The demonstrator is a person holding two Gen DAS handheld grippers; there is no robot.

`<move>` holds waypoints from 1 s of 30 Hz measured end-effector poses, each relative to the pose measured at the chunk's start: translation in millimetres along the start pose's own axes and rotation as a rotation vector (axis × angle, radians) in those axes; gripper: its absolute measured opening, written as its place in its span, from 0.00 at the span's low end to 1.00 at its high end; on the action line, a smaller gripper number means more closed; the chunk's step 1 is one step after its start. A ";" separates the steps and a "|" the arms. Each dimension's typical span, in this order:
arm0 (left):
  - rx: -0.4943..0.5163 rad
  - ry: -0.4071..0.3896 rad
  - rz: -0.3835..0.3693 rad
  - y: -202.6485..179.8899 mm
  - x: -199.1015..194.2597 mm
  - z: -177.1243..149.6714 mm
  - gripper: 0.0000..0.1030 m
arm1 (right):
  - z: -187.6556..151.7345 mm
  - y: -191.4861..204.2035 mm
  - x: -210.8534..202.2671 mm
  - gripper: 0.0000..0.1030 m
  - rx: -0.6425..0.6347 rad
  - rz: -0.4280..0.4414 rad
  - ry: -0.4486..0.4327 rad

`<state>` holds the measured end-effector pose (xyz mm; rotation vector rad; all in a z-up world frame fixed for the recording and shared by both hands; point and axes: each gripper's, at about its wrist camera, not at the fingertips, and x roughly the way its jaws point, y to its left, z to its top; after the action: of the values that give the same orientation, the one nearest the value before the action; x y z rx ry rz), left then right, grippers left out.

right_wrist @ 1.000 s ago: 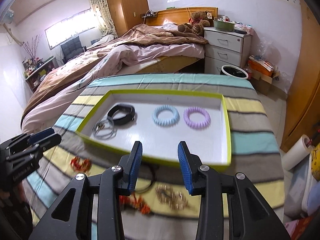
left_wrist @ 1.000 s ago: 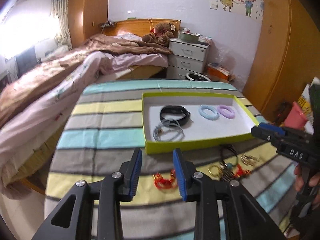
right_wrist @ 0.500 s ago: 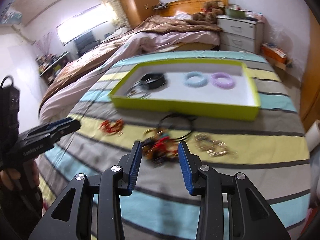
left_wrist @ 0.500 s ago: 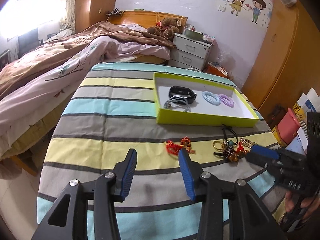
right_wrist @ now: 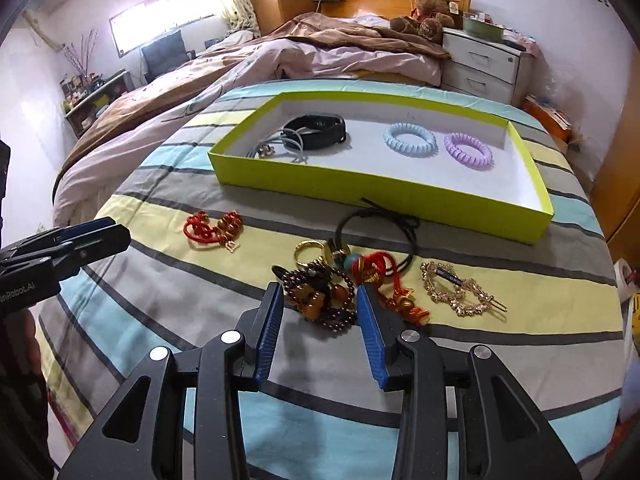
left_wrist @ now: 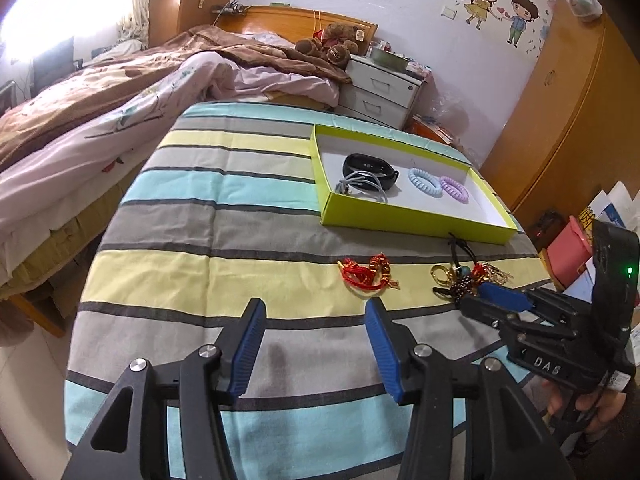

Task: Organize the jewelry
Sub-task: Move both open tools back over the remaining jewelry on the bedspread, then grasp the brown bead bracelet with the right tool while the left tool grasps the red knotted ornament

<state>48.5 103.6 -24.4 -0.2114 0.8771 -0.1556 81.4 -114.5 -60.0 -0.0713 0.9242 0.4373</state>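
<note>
Dark bead bracelet point(right_wrist: 320, 300) now lies between the lowered right tool's point(right_wrist: 319, 316) spread, unclenched fingers.

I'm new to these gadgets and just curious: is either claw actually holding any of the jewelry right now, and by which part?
Nothing is held. The right claw is open around the dark beaded bracelet; the left claw is open over bare cloth.

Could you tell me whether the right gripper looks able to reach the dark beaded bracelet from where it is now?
Probably yes. The right gripper is open, and the dark beaded bracelet lies just ahead between its fingers. Nothing blocks it, though a red knotted charm touches the bracelet and may come along.
</note>
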 end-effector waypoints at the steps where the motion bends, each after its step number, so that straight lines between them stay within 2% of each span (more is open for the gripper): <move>1: 0.002 0.007 -0.007 -0.7 1.3 -0.3 0.50 | 1.0 2.0 0.1 0.38 -0.009 0.002 -0.003; 5: 0.026 0.029 -0.014 -6.2 5.3 -2.2 0.50 | 5.0 11.0 6.2 0.39 -0.048 0.002 -0.002; 8: 0.022 0.050 -0.008 -5.2 9.1 -3.6 0.50 | 7.5 14.9 10.7 0.45 -0.070 -0.018 0.001; 13: 0.004 0.049 -0.019 -2.5 8.8 -4.9 0.50 | 6.7 13.7 11.1 0.45 -0.063 -0.024 -0.002; 16: 0.003 0.048 -0.023 -4.2 8.7 -4.4 0.50 | 6.0 10.9 14.1 0.45 -0.051 -0.067 0.014; 21: 0.020 0.062 -0.017 -9.0 13.7 -1.7 0.50 | 3.4 5.8 12.8 0.27 -0.037 -0.072 0.010; 27: 0.038 0.075 -0.008 -17.2 22.2 4.8 0.50 | 1.8 1.7 3.9 0.18 -0.028 -0.054 -0.016; 30: 0.078 0.069 -0.016 -26.2 26.1 9.1 0.50 | -0.8 -1.4 -3.5 0.17 -0.017 -0.036 -0.037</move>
<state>70.8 73.6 -31.7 -0.1412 0.9360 -0.2123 79.6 -117.1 -57.9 -0.0950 0.8813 0.4125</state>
